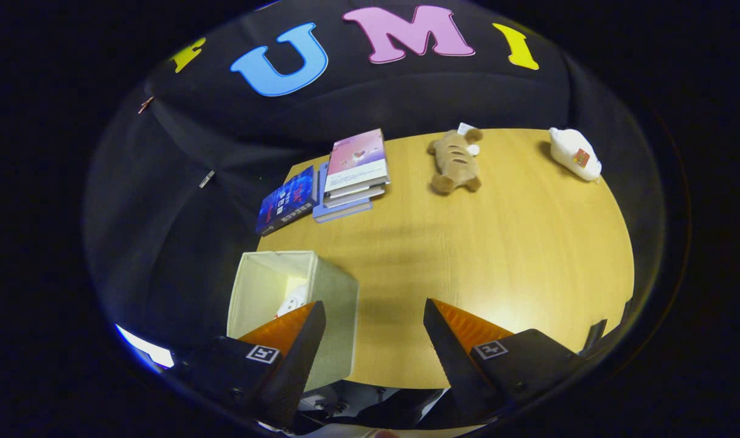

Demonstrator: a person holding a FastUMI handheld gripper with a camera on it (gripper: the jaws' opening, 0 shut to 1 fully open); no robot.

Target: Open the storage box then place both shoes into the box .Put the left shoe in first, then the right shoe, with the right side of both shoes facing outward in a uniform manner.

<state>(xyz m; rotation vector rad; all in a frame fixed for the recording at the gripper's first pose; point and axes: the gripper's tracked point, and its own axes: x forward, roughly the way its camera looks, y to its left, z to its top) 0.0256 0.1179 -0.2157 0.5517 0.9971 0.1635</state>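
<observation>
Fingers (373, 331), lower centre, spread wide and holding nothing above the worktop (498, 255). Box (291, 304), lower left beside the left finger, stands open with something white, perhaps a shoe, inside. Risk: the left finger could clip the box rim and tip it during descent.

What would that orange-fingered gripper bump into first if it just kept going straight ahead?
Probably nothing soon. The gripper is open, with only bare wooden table between and ahead of its fingers. The storage box sits beside the left finger, off that line. Depth is hard to judge, but farther on lies the plush toy.
</observation>
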